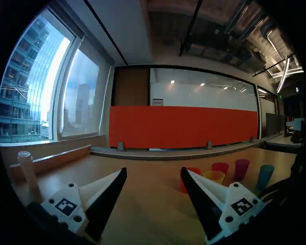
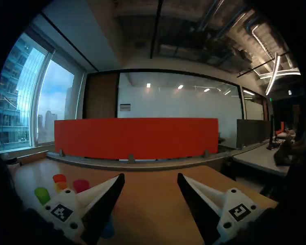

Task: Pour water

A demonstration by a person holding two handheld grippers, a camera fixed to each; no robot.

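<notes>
In the left gripper view, my left gripper (image 1: 153,170) is open over the wooden table (image 1: 153,204) with nothing between its fingers. Ahead to its right stands a cluster of plastic cups: orange-red (image 1: 189,179), yellow (image 1: 214,176), red (image 1: 220,167), magenta (image 1: 241,168) and teal (image 1: 265,176). A tall slim bottle with a pale cap (image 1: 27,171) stands at the far left. In the right gripper view, my right gripper (image 2: 149,176) is open and empty. The cups lie to its left: green (image 2: 42,194), orange (image 2: 59,178), magenta (image 2: 81,185), and a blue one (image 2: 108,230) partly hidden behind the left finger.
An orange divider panel (image 1: 181,126) runs along the table's far edge, with large windows (image 1: 34,94) to the left. Another desk (image 2: 259,157) with dark objects on it stands to the right.
</notes>
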